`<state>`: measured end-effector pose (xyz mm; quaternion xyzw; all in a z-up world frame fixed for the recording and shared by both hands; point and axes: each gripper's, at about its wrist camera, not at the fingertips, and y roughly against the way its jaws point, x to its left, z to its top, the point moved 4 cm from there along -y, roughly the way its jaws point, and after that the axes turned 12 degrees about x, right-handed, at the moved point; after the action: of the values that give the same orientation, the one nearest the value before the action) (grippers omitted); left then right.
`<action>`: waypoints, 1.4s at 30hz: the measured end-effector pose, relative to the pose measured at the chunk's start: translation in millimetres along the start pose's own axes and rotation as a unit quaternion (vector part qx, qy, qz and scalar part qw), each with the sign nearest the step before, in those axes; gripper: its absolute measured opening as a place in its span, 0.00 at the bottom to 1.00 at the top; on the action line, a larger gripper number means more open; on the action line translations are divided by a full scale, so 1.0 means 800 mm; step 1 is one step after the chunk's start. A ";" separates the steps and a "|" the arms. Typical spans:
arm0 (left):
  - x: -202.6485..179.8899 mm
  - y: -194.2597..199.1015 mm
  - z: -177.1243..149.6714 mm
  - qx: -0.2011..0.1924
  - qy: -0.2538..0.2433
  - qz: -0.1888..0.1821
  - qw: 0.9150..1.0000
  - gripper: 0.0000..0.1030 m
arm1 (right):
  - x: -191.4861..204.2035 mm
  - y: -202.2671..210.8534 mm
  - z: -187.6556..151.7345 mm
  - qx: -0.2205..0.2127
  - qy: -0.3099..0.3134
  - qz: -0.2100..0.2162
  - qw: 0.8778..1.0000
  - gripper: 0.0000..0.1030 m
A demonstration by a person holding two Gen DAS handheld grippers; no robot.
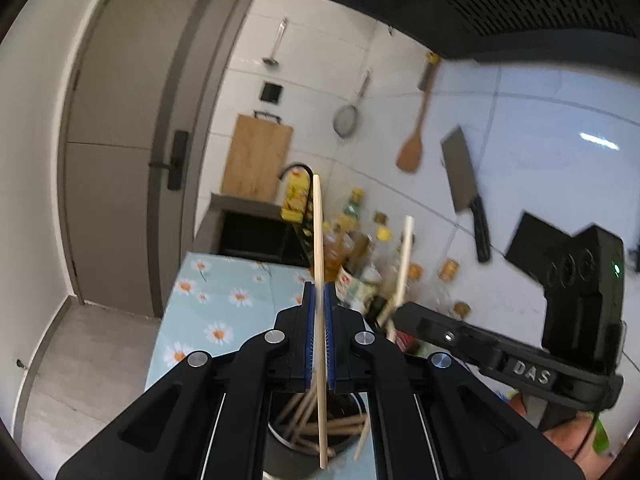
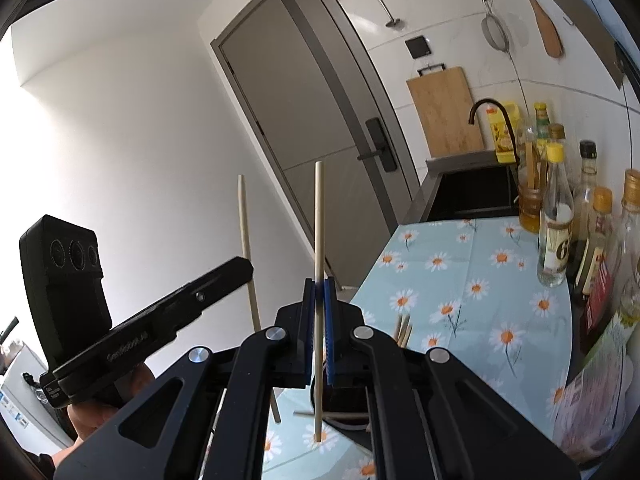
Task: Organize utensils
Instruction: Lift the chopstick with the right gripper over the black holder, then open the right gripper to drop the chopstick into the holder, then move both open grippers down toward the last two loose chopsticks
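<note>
Above the counter: both grippers are hanging over a daisy-print tablecloth (image 2: 472, 264), each one pinching a single chopstick.
Left gripper (image 1: 319, 292): its blue pads are pressing narrow on the left chopstick (image 1: 318, 240), which is standing near upright, top end toward 12 o'clock, bottom end poking out below the jaws.
Right gripper (image 2: 319, 288): its jaws are likewise squeezing tight on the right chopstick (image 2: 318, 220), upright between the blue pads.
Each from the other's camera: the right gripper is showing at 3 o'clock of the left wrist view, its chopstick leaning slightly; the left gripper is showing at 9 o'clock of the right wrist view, a hand (image 2: 100, 416) gripping its handle.
Remaining chopsticks (image 1: 320, 424): a loose bundle is lying crisscrossed in a dark round holder (image 1: 348, 446) at 6 o'clock, directly under the left gripper.
Bottles (image 2: 556, 216): oil and sauce bottles are crowding the counter's wall side, at 3 o'clock in the right wrist view.
Sink (image 2: 472, 196): sitting beyond the cloth with a dark curved tap (image 2: 490, 106).
Wall: a wooden cutting board (image 1: 256, 158), a strainer (image 1: 347, 120), a wooden spatula (image 1: 412, 148) and a cleaver (image 1: 460, 168) are hanging on white tiles.
Door (image 1: 120, 132): grey, standing closed at 10 o'clock in the left wrist view.
</note>
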<state>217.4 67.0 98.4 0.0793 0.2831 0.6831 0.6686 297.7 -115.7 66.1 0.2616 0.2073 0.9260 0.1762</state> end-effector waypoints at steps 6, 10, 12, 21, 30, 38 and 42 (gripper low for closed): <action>0.004 -0.013 0.010 -0.044 -0.001 0.023 0.999 0.04 | -0.009 -0.004 0.007 -0.036 0.005 -0.017 0.999 0.05; 0.007 -0.023 0.006 -0.058 0.001 0.022 0.998 0.04 | -0.017 -0.012 0.007 -0.045 0.005 -0.022 0.999 0.05; 0.007 -0.027 0.002 -0.064 -0.002 0.020 0.998 0.04 | -0.020 -0.018 0.005 -0.048 0.009 -0.022 0.999 0.05; 0.008 -0.052 -0.021 -0.061 -0.018 0.037 0.997 0.04 | -0.030 -0.043 -0.010 -0.043 0.012 -0.027 0.999 0.05; 0.019 -0.059 -0.029 -0.027 0.005 0.036 0.999 0.05 | -0.038 -0.050 -0.020 -0.022 -0.001 -0.027 0.999 0.25; 0.019 -0.050 -0.033 -0.016 0.010 0.030 0.999 0.05 | -0.031 -0.034 -0.018 -0.030 -0.001 -0.023 0.999 0.25; 0.018 -0.037 -0.031 -0.019 0.014 0.027 0.999 0.05 | -0.024 -0.022 -0.019 -0.035 -0.008 -0.017 0.999 0.25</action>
<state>229.8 72.4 59.5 0.0645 0.2772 0.7073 0.6471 308.6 -113.7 38.3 0.2588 0.1778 0.9277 0.2022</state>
